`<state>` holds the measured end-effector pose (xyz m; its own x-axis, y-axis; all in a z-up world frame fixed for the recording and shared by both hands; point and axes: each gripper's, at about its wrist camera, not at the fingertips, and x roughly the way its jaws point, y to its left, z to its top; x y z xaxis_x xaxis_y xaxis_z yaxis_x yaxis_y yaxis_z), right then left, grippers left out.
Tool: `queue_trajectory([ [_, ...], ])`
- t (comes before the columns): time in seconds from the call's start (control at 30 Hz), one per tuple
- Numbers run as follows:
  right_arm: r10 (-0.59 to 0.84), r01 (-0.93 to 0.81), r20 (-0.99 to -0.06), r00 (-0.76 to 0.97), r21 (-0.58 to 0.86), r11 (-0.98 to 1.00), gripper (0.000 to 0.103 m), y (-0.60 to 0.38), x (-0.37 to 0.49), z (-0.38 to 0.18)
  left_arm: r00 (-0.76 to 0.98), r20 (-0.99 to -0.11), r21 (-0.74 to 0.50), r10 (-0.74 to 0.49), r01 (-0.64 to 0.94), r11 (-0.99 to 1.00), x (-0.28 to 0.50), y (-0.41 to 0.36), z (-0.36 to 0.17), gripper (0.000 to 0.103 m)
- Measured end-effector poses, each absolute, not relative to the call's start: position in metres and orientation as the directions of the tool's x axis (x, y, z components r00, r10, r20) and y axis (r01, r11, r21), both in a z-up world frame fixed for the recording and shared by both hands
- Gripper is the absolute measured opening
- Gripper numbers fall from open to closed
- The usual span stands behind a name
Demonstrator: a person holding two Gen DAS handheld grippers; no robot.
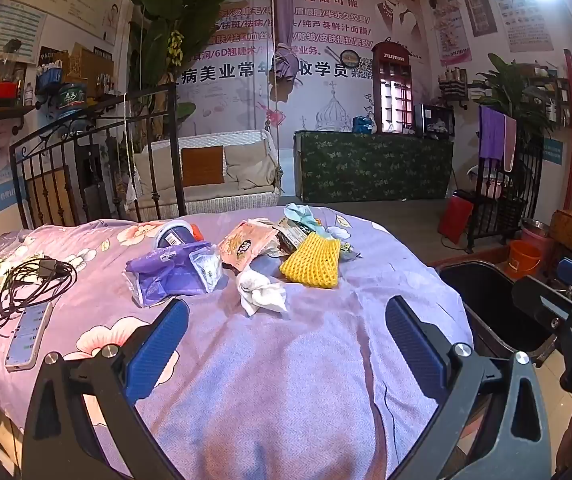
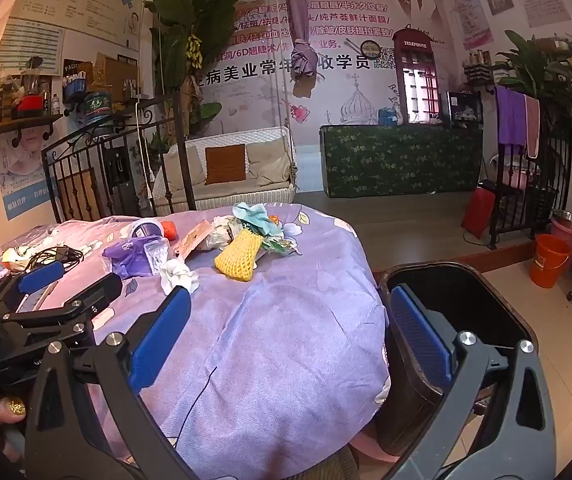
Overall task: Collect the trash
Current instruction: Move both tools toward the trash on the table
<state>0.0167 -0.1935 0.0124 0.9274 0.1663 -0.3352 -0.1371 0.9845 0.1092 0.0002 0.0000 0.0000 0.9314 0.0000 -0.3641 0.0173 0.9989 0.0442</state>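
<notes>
Both grippers hover over the near end of a bed (image 1: 286, 360) spread with a purple floral sheet. The left gripper (image 1: 286, 328) has its jaws wide apart with nothing between them, and so does the right gripper (image 2: 290, 320). The trash lies in a loose cluster further up the bed: a white tissue (image 1: 261, 291), a yellow foam net (image 1: 313, 261), a purple wrapper (image 1: 169, 272) and a tub (image 1: 173, 234) (other wrappers behind). A black bin (image 2: 466, 304) stands beside the bed's right edge. A phone (image 1: 29, 336) and cable (image 1: 29, 280) lie left.
</notes>
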Motion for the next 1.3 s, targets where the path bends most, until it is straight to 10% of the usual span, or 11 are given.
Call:
queue_trajectory([
  [1.3,0.172,-0.142,-0.382,0.908,0.106,0.984,0.099,-0.190,0.028,0.007,0.907,-0.419,0.013,-0.032,0.042,0.999,0.016,0.007,-0.011,0.098],
])
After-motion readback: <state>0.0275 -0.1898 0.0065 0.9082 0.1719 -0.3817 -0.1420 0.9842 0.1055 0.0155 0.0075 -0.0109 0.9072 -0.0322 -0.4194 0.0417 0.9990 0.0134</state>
